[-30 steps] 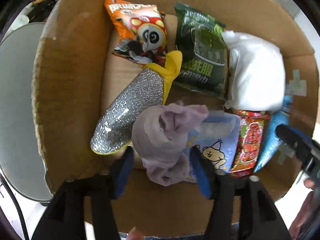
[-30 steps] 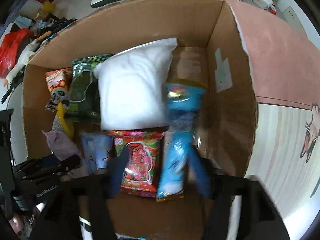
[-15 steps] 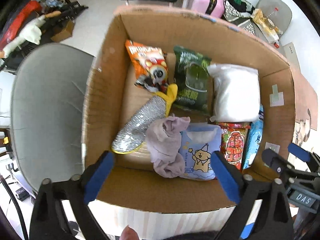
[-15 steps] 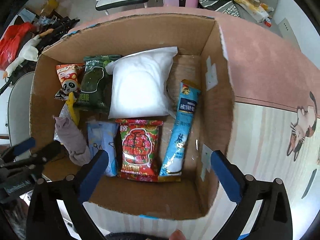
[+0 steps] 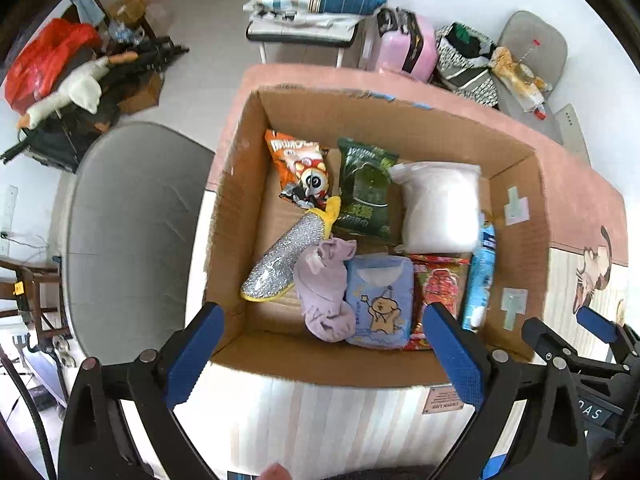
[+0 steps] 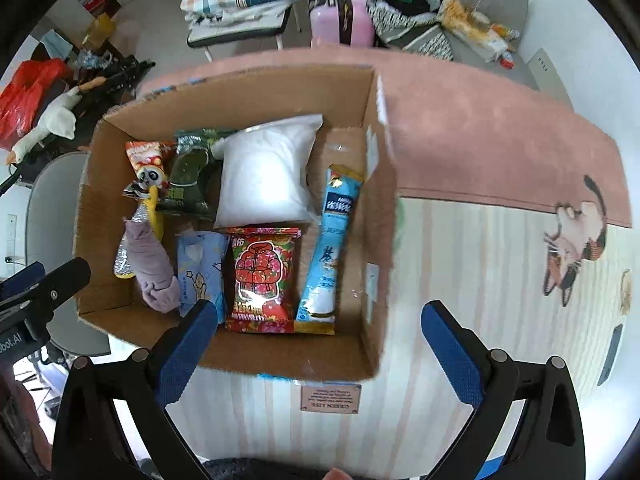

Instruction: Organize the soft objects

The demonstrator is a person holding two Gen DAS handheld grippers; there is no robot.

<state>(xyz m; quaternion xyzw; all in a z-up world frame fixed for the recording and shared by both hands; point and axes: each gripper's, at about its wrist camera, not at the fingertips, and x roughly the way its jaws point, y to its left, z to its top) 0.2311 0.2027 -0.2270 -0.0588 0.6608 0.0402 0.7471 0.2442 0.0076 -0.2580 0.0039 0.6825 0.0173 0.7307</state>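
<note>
Pale floor (image 5: 208, 40) (grey chair (image 5: 132, 236) nearby)

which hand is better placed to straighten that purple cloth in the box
Probably left. The left hand-held gripper, open and empty, hangs over the purple cloth; the right hand-held gripper sits nearer the red packet.

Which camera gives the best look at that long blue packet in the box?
The right wrist view: the long blue packet lies fully visible beside the red packet. The left wrist view shows it squeezed at the box's edge.

A small brown plaque (image 6: 331, 398) at the lower middle of the right-wrist frame reads "GREEN LIFE", upside down; packet lettering is unreadable.
</note>
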